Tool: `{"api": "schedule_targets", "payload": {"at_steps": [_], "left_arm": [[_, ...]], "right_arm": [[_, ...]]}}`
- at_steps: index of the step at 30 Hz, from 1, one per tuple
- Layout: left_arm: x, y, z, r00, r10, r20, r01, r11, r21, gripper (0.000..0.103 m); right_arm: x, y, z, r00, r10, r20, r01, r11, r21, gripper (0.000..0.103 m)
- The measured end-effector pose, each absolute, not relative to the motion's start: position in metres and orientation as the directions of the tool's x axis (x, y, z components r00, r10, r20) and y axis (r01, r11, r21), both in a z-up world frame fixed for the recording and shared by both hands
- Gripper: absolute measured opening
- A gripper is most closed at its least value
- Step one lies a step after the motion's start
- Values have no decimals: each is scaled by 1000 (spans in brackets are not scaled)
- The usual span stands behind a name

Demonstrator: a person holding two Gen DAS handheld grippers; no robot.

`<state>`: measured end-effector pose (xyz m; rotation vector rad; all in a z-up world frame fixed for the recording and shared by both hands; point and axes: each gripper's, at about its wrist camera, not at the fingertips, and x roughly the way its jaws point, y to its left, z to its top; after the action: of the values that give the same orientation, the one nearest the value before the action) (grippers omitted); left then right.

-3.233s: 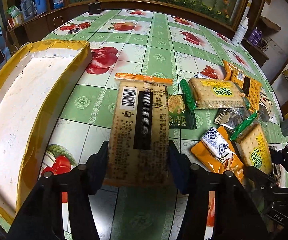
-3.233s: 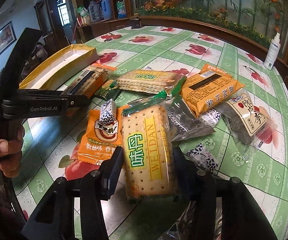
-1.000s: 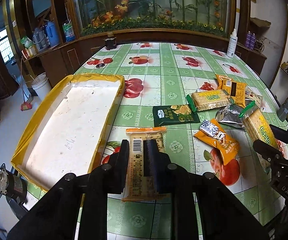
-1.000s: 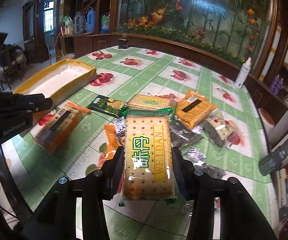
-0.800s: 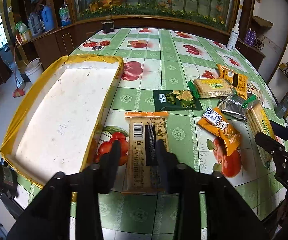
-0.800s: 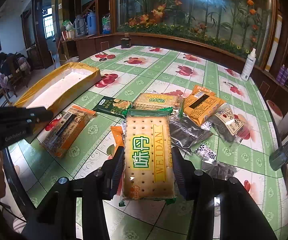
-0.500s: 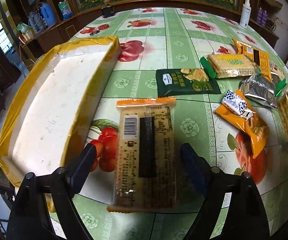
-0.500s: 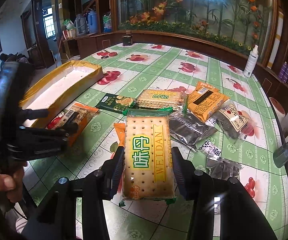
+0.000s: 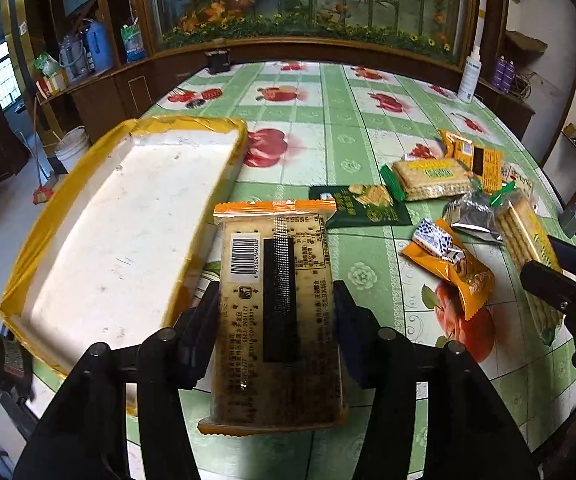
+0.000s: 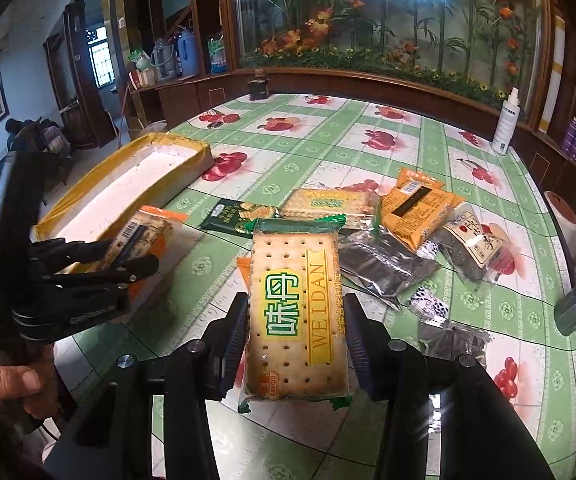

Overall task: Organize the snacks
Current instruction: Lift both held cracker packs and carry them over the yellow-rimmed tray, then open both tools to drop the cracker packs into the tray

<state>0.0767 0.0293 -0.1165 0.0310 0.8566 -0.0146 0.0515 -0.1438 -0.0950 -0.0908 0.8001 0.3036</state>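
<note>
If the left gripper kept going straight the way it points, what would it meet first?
Probably the dark green packet on the table, just past the held cracker pack; the tray lies just left of that line. Depth is unclear.

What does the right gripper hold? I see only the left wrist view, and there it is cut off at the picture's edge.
Observer: The right gripper is shut on a green-ended cracker pack. Its printed face is up and reads WEIDAN.
Operator: Which snacks lie beyond it, outside my view?
Observer: A dark packet lies on the table to the right of that gripper. Your view does not show it.
Operator: Who carries the left gripper?
Observer: A bare hand grips the handle of the left gripper, which is shut on the orange-ended cracker pack.
</note>
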Motion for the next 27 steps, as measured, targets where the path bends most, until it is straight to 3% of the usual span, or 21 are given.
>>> {"api": "schedule_targets", "payload": {"at_steps": [7, 13, 27], "left_arm": [[75, 90, -90, 700, 130, -702, -122, 991, 61, 52], [84, 144, -99, 669, 199, -717, -234, 971, 51, 52], [126, 192, -140, 584, 199, -787, -311, 950, 10, 52]], "right_arm": [[73, -105, -82, 609, 399, -685, -402, 900, 167, 47], [104, -38, -83, 556, 493, -669, -485, 846, 220, 47], [208, 107, -137, 413, 510, -754, -542, 803, 246, 47]]}}
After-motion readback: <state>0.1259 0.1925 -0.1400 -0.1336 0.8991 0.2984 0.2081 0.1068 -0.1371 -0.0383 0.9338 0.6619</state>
